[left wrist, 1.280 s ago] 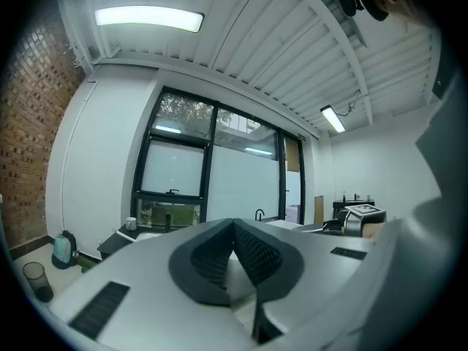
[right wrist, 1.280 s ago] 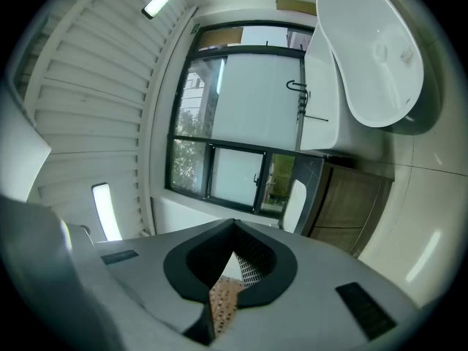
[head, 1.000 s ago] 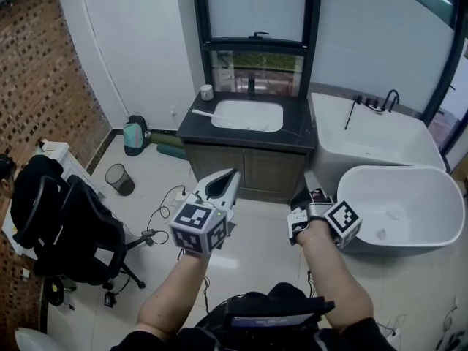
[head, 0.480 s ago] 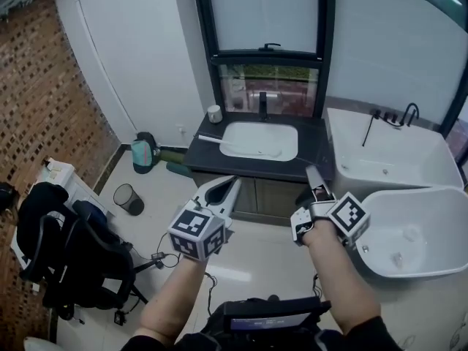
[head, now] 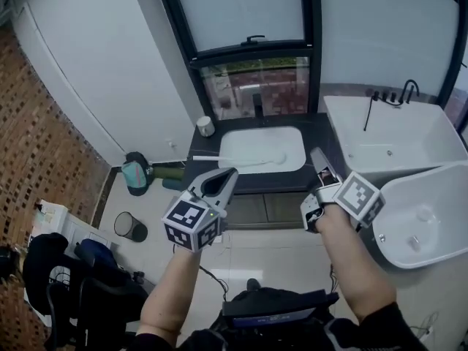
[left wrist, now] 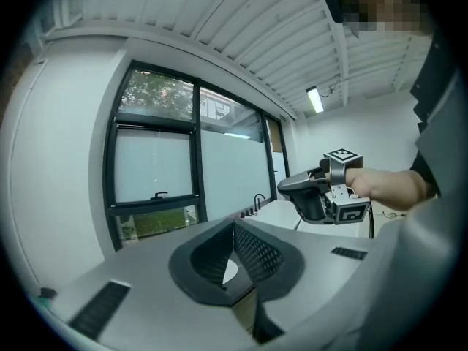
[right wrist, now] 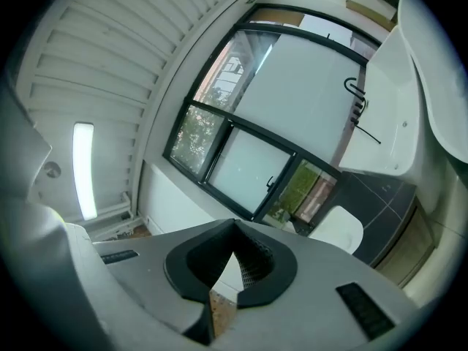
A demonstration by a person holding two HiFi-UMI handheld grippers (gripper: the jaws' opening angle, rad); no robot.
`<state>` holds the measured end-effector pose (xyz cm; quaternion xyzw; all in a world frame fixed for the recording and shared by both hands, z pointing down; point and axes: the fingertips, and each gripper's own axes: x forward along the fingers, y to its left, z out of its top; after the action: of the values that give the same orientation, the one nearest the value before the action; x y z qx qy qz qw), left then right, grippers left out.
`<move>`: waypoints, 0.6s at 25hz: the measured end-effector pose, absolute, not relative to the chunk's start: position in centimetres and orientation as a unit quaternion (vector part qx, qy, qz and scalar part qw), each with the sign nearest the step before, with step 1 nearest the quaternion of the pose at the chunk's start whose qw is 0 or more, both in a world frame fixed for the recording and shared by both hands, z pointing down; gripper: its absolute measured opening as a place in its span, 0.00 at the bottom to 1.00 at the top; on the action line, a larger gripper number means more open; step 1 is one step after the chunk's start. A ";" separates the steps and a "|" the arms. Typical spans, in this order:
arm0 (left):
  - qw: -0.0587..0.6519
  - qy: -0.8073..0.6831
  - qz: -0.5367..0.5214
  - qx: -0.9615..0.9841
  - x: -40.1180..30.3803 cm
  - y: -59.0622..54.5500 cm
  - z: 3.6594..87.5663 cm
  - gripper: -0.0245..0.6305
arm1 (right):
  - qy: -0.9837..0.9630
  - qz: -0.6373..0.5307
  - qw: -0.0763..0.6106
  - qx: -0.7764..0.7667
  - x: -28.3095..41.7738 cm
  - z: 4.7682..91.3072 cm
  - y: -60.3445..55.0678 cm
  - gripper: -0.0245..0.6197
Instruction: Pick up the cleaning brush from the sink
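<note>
The cleaning brush [head: 238, 160] is white with a long thin handle; it lies across the front rim of the white sink [head: 287, 142], which is set in a dark vanity top. My left gripper [head: 232, 172] is held in the air in front of the vanity, its tip pointing at the sink's front left edge, jaws shut and empty. My right gripper [head: 314, 152] hovers by the sink's right side, also shut with nothing in it. In the left gripper view the jaws [left wrist: 232, 224] meet, and the right gripper [left wrist: 284, 189] floats beside. The right gripper view [right wrist: 234, 223] shows the sink [right wrist: 338, 229] ahead.
A black faucet [head: 257, 109] and a white cup [head: 206, 126] stand on the vanity under a dark-framed window. A white bathtub [head: 395, 141] and a round white tub [head: 431, 210] lie to the right. A bin [head: 131, 227], a teal bag [head: 135, 174] and a chair [head: 80, 284] stand left.
The person has walked toward the vanity; sink and brush now sit just beyond both gripper tips. Both grippers moved forward with the body and stayed shut.
</note>
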<state>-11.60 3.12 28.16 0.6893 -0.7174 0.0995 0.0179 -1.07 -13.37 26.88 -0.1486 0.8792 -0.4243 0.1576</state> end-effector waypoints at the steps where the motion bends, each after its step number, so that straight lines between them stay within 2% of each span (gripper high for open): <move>1: 0.013 -0.707 0.109 0.699 -13.5 2.4 28.5 0.03 | 0.883 -0.414 0.158 -0.153 -2.9 27.0 -13.9 0.01; 5: -0.003 -0.679 0.117 0.724 -20.8 -0.6 28.9 0.03 | 0.888 -0.391 0.159 -0.183 -9.3 27.5 -16.1 0.01; 10: 0.014 -0.658 0.114 0.745 -27.1 -7.1 31.1 0.03 | 0.910 -0.343 0.130 -0.191 -15.6 28.5 -20.8 0.01; 15: 0.025 -0.651 0.154 0.743 -33.4 -16.0 32.6 0.03 | 0.926 -0.300 0.118 -0.198 -20.4 28.4 -29.1 0.01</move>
<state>-33.37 -15.98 32.56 0.7433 -0.6506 0.1540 0.0251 -20.38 -29.12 28.36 -0.1976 0.9256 -0.3004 0.1183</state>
